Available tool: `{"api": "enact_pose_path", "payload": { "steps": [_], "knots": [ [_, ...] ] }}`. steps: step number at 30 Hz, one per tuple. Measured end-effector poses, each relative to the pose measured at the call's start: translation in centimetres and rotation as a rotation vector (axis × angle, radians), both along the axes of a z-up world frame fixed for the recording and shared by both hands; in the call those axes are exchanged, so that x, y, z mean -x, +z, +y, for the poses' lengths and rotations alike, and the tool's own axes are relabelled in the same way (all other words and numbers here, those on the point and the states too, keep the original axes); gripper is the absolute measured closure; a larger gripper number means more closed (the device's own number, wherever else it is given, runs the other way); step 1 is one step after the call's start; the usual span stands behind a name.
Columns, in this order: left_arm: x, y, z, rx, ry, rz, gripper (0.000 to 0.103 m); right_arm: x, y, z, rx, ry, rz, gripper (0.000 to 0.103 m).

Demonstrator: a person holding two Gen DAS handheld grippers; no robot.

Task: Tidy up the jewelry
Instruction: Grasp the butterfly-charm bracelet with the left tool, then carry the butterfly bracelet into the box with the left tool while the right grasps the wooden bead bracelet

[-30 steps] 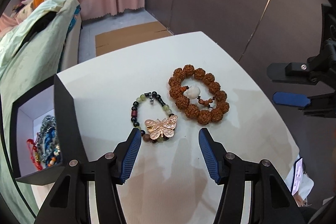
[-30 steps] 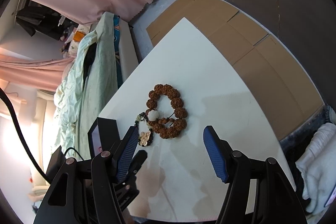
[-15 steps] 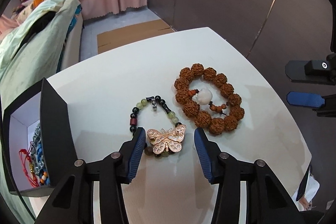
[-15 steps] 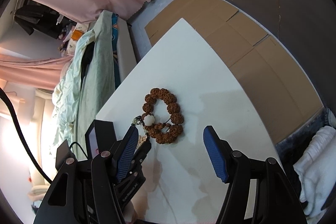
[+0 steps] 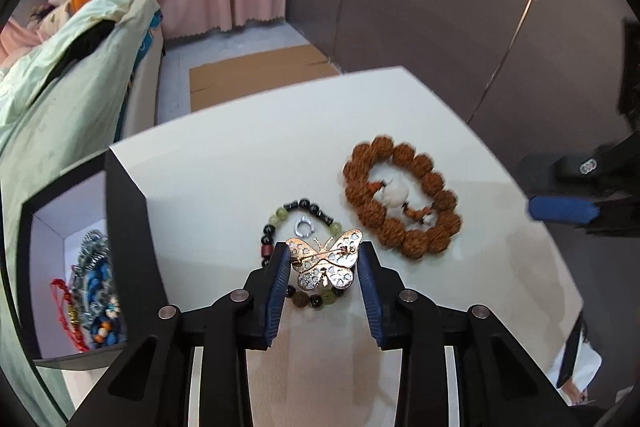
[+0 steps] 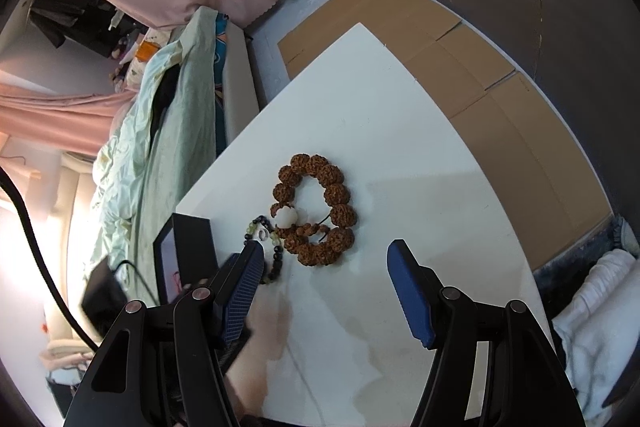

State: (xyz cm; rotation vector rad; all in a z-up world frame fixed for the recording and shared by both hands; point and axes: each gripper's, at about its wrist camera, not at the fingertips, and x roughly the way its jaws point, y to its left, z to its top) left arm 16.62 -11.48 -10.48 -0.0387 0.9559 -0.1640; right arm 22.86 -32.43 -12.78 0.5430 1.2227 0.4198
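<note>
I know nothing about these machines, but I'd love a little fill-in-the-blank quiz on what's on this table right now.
The left gripper is closed on a brooch shaped like a ____.
The bracelet of big brown beads has one ____ bead.
The black box lies to the ____ of the left gripper.
The right gripper is ____ and holds nothing.

Missing words: butterfly; white; left; open

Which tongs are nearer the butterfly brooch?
Left. The left tongs are closed on the butterfly brooch; the right tongs hang open above the table, off beside the brown bead bracelet.
</note>
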Motion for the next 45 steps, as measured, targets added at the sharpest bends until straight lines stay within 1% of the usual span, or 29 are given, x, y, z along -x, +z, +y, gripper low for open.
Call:
{"api": "enact_pose_path", "payload": {
  "steps": [5,7,12,17,22,24,25,27,28,29,30,33,36,41,45],
  "knots": [
    [0.9,1.8,0.9,0.025,0.017,-0.04,0.067,-0.4,-0.4,0.6,0.064,-0.008,-0.019,0.039],
    [1.3,2.6,1.6,0.037,0.029,-0.055,0.067,-0.6,-0.4,1.0,0.103,-0.012,-0.037,0.041],
    [2.0,4.1,3.1,0.062,0.06,-0.085,0.067,-1.4,-0.6,2.3,0.167,0.002,-0.065,0.054],
    [2.6,5.3,5.4,0.08,0.101,-0.107,0.067,-2.0,-0.9,4.4,0.242,0.022,-0.088,0.056],
    [3.2,6.2,7.7,0.103,0.147,-0.124,0.067,-2.4,-1.4,6.2,0.385,0.033,-0.116,0.058],
    [3.7,6.5,8.7,0.104,0.167,-0.133,0.067,-2.6,-1.6,6.7,0.427,0.03,-0.119,0.064],
    [3.9,6.6,9.2,0.102,0.178,-0.133,0.067,-2.6,-1.6,7.0,0.449,0.028,-0.13,0.064],
    [4.0,6.6,10.0,0.105,0.198,-0.13,0.067,-2.5,-1.5,7.3,0.499,0.028,-0.141,0.073],
    [4.1,6.5,10.4,0.106,0.207,-0.129,0.067,-2.4,-1.5,7.5,0.508,0.036,-0.143,0.076],
    [4.3,6.6,10.8,0.104,0.218,-0.13,0.067,-2.2,-1.4,7.6,0.508,0.042,-0.144,0.081],
    [4.3,6.6,11.0,0.103,0.223,-0.132,0.067,-2.1,-1.2,7.5,0.499,0.041,-0.141,0.083],
    [4.7,6.9,11.8,0.102,0.238,-0.139,0.067,-1.9,-0.6,6.4,0.428,0.003,-0.148,0.083],
    [4.9,7.0,12.2,0.107,0.249,-0.142,0.067,-1.1,1.3,5.8,0.366,-0.015,-0.195,0.083],
    [4.8,6.4,12.9,0.105,0.277,-0.127,0.067,0.6,4.1,6.1,0.286,-0.012,-0.271,0.083],
    [4.6,5.5,13.4,0.122,0.301,-0.096,0.067,2.2,6.1,6.7,0.233,0.006,-0.333,0.083]
  ]
}}
